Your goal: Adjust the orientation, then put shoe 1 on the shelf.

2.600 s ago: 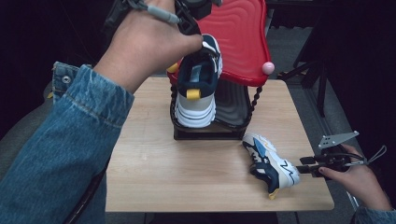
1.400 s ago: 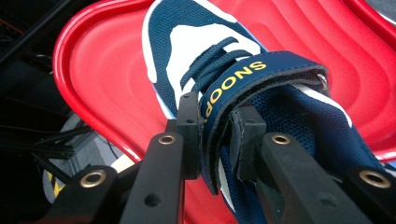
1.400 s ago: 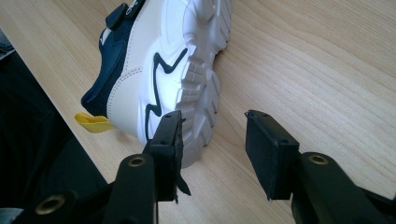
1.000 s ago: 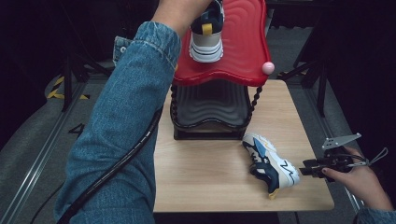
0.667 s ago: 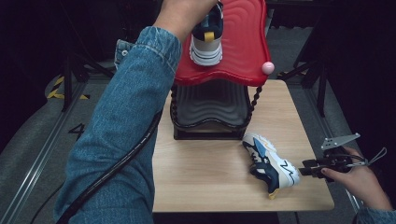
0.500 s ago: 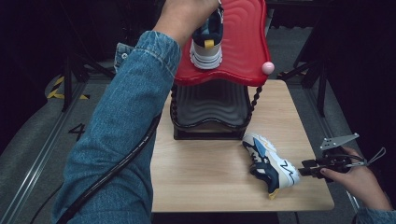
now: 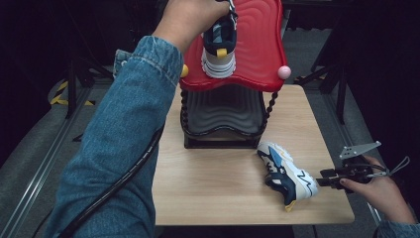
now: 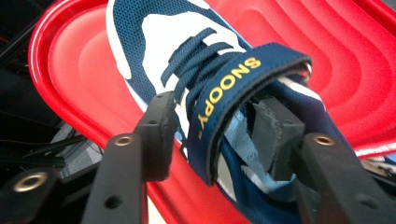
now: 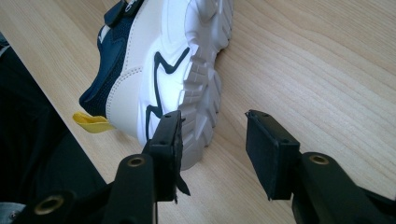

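Pads of my left tool (image 8: pixel 212 135) pinch the yellow-lettered strap (image 8: pixel 233 88) of the navy mesh sneaker (image 7: pixel 220 47) on the ribbed red glossy shelf (image 7: pixel 260 49) at twelve o'clock. I'd settle its sole flat before letting go. My right tool (image 9: pixel 212 154) stands spread by the second sneaker (image 9: pixel 163 65), its lugged white sole on the wooden surface (image 9: pixel 327 70) at four o'clock.

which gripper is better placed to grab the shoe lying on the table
Right. The right gripper sits open at the heel of the shoe on the table, while the left gripper grips the other shoe on the red shelf.
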The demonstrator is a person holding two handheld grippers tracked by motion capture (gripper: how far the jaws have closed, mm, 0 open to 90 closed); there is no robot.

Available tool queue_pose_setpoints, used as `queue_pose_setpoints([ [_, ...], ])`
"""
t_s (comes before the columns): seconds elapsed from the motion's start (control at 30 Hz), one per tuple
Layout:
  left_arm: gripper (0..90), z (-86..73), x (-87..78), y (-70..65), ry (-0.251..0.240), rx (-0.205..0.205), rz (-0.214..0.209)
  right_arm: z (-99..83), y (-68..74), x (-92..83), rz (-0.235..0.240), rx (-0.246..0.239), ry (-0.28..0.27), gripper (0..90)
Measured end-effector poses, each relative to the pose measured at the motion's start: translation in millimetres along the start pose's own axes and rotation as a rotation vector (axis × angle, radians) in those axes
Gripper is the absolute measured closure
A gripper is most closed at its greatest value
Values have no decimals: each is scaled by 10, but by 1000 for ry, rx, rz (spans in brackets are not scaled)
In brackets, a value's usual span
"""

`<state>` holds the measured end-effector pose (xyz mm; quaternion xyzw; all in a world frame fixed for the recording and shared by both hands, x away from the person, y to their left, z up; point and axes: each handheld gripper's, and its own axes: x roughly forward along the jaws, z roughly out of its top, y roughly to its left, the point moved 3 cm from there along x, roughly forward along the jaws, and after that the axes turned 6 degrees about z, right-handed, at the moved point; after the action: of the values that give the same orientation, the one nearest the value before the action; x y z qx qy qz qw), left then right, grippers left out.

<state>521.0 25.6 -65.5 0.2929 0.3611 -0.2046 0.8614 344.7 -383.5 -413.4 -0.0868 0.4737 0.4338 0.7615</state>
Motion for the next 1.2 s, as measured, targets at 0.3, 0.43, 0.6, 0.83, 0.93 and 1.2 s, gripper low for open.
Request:
queue_pose_setpoints([
  [0.3, 456, -251, -349, -14, -45, 35, -28, 103, 47, 42, -2, -23, 7, 570],
  [0.43, 455, -493, -504, -43, -62, 58, -63, 160, 54, 58, -5, -33, 16, 570],
  [0.6, 456, -835, -629, -121, -70, 84, -130, 244, 62, 76, -12, -50, 34, 570],
  [0.83, 457, -1177, -646, -266, -48, 141, -201, 353, 70, 82, -19, -59, 59, 570],
  [0.93, 454, -1273, -616, -316, -42, 148, -216, 374, 68, 105, -18, -59, 72, 570],
  [1.2, 443, -1641, -480, -532, 8, 231, -263, 426, 78, 168, -25, -69, 106, 569],
])
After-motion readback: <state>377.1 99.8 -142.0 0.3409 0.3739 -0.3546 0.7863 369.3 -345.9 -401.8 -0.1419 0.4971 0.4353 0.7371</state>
